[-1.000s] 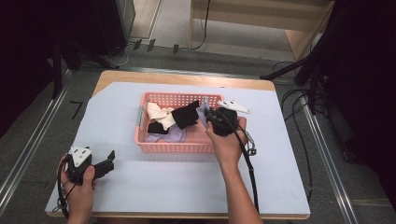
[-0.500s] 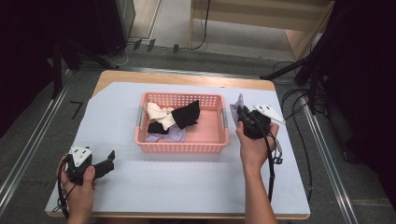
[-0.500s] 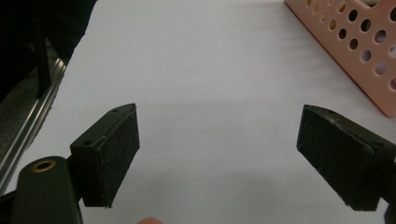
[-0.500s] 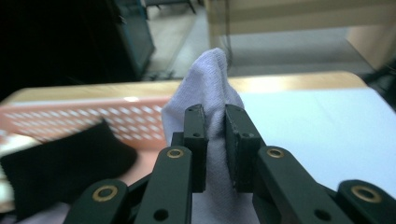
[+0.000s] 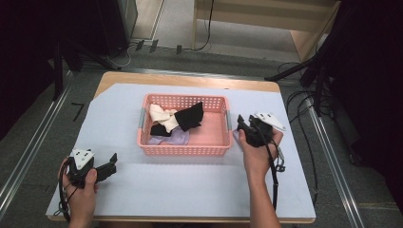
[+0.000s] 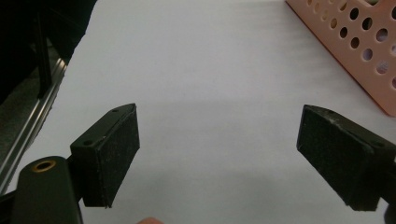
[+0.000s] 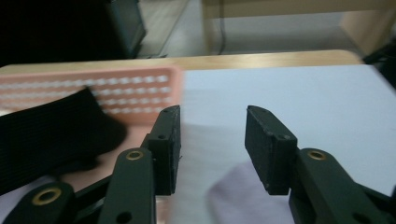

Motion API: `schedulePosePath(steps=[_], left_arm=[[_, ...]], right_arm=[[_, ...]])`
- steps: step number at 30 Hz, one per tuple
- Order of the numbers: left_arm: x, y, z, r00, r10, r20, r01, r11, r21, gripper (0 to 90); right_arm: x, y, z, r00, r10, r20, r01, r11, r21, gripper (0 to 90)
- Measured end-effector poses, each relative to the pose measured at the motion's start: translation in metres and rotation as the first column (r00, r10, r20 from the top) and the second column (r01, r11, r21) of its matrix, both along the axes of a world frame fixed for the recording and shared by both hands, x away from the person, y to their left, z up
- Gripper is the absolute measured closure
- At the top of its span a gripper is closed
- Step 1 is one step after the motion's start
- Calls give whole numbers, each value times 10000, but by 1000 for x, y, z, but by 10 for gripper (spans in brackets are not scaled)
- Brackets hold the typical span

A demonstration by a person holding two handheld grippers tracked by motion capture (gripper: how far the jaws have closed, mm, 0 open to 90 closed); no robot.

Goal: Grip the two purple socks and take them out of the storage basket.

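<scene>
One lavender cloth (image 7: 243, 196) now lies on the tabletop (image 5: 190, 190) beside the basket's (image 5: 185, 151) right wall; the right gripper (image 7: 212, 140) has carried it out and its jaws, just opened halfway, no longer grip it. The left gripper (image 6: 219, 154) rests wide open and empty near the front left corner; three cloths remain in the basket, so unloading appears under way.

My right gripper (image 5: 243, 124) sits in my right hand (image 5: 256, 154), forearm running straight back from it; its jaws have just been opening and now stand part-way apart with nothing pressed between the pads (image 7: 170, 144). My left gripper (image 5: 110, 164) rests low in my left hand (image 5: 81, 187), well apart from the right one, its jaws spread wide, the pads (image 6: 119, 156) bare.
</scene>
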State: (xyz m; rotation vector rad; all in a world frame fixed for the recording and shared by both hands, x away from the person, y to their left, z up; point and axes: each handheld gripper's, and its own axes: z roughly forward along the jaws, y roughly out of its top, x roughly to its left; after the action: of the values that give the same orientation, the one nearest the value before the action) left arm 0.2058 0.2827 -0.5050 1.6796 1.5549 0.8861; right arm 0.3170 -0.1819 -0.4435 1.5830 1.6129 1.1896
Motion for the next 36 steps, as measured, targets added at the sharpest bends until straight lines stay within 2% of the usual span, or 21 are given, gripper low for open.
schedulePosePath(steps=[1, 2, 3, 5, 7, 8, 9, 13, 14, 15, 23, 24, 25, 26, 27, 29, 30, 31, 32, 33, 36], left_arm=[[0, 0, 0, 10000, -2, 6, 2, 10000, 5, 144], [0, 0, 0, 10000, -2, 6, 2, 10000, 5, 143], [0, 0, 0, 10000, -12, -4, 12, 10000, -23, 143], [0, 0, 0, 10000, 9, 3, -9, 10000, -47, 143], [0, 0, 0, 10000, 0, -1, 0, 10000, -45, 143], [0, 1, 0, 10000, 2, 10, -2, 10000, -58, 143], [0, 1, 0, 10000, -5, -10, 5, 9999, -100, 143], [0, 2, 0, 10000, -13, 13, 14, 9999, -135, 143], [0, 2, 0, 10000, -13, 13, 14, 9999, -135, 143], [0, 2, 0, 10000, -9, -4, 8, 9999, -138, 143], [1, 1, 0, 10000, 28, -9, -28, 9999, -161, 144], [1, 1, 0, 10000, 28, -9, -28, 9999, -161, 144], [1, 1, 0, 10000, 29, -15, -29, 9999, -152, 144], [1, 1, 0, 10000, 30, -12, -30, 9999, -151, 144], [1, 1, 0, 10000, 27, -41, -27, 9999, -143, 144], [1, 1, 0, 10000, 18, -43, -19, 9999, -143, 144], [1, 1, 0, 10000, 18, -43, -19, 9999, -143, 144], [1, 1, 0, 10000, 7, -52, -8, 9999, -125, 144], [1, 1, 0, 10000, 10, -50, -11, 9999, -133, 144], [1, 2, 0, 10000, -12, -35, 11, 9999, -134, 145], [1, 1, 0, 10000, -25, -40, 24, 9999, -128, 145]], right_arm=[[0, 8, 2, 9995, 323, 8, -323, 9994, -139, 585], [0, 8, 2, 9995, 323, 8, -323, 9994, -139, 585], [0, 17, 4, 9983, 559, -135, -562, 9982, -215, 600], [2, 47, 6, 9885, 1441, -465, -1462, 9882, -457, 634], [3, 62, 5, 9816, 1769, -713, -1810, 9819, -558, 676], [3, 62, 5, 9816, 1769, -713, -1810, 9819, -558, 676], [6, 78, 1, 9710, 2150, -1048, -2223, 9729, -636, 705], [12, 99, -6, 9515, 2611, -1624, -2725, 9608, -518, 735], [12, 99, -6, 9515, 2611, -1624, -2725, 9608, -518, 735], [15, 109, -9, 9377, 2799, -2061, -2944, 9547, -430, 755], [25, 141, -19, 8759, 3357, -3465, -3609, 9326, -88, 792], [25, 141, -19, 8759, 3357, -3465, -3609, 9326, -88, 792], [27, 145, -21, 8700, 3346, -3620, -3642, 9312, -147, 796], [30, 150, -22, 8592, 3266, -3938, -3581, 9336, -71, 796], [32, 151, -23, 8551, 3228, -4057, -3560, 9344, -69, 795], [35, 155, -25, 8378, 3136, -4470, -3539, 9353, -70, 785], [35, 155, -25, 8378, 3136, -4470, -3539, 9353, -70, 785], [37, 156, -26, 8316, 3098, -4609, -3530, 9356, -81, 772], [39, 159, -29, 8128, 3079, -4946, -3576, 9338, -64, 746], [40, 159, -30, 8099, 3091, -4985, -3585, 9335, -35, 737], [42, 160, -31, 7881, 3139, -5294, -3570, 9338, 223, 715]])
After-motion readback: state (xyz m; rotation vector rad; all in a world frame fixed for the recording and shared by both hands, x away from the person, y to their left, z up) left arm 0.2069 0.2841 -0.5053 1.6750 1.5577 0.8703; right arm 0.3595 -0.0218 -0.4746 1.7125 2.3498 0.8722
